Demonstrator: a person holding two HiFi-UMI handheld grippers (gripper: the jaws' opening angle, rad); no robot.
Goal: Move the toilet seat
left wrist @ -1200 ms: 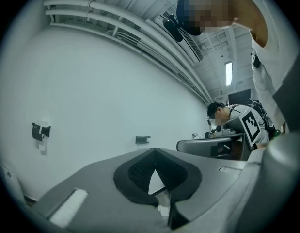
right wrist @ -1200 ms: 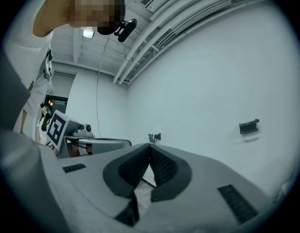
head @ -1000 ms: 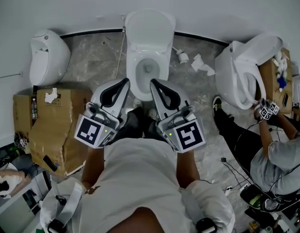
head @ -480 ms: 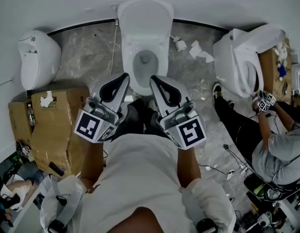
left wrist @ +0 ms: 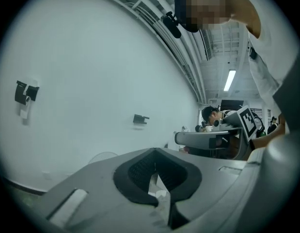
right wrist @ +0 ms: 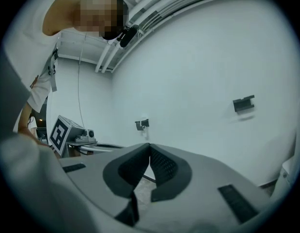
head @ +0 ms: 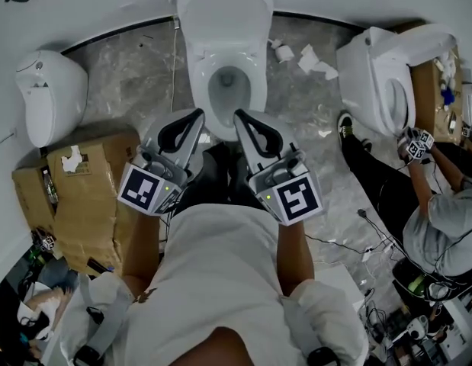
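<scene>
Left gripper (head: 197,113) and right gripper (head: 237,116) hover side by side at the front of the toilet (head: 220,23), jaws pinched together, nothing held.

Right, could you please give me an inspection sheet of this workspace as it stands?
Surface: grey marbled floor, littered.
Job's things: toilet, lid up, bowl open, no claw on it.
Clutter: crumpled paper, paper roll, cardboard boxes.
Claws: left claw and right claw both shut, empty, before the bowl.
Cables: loose cables on floor, right.
Surroundings: white wall; white fixture left; second toilet right, another person working on it.
</scene>
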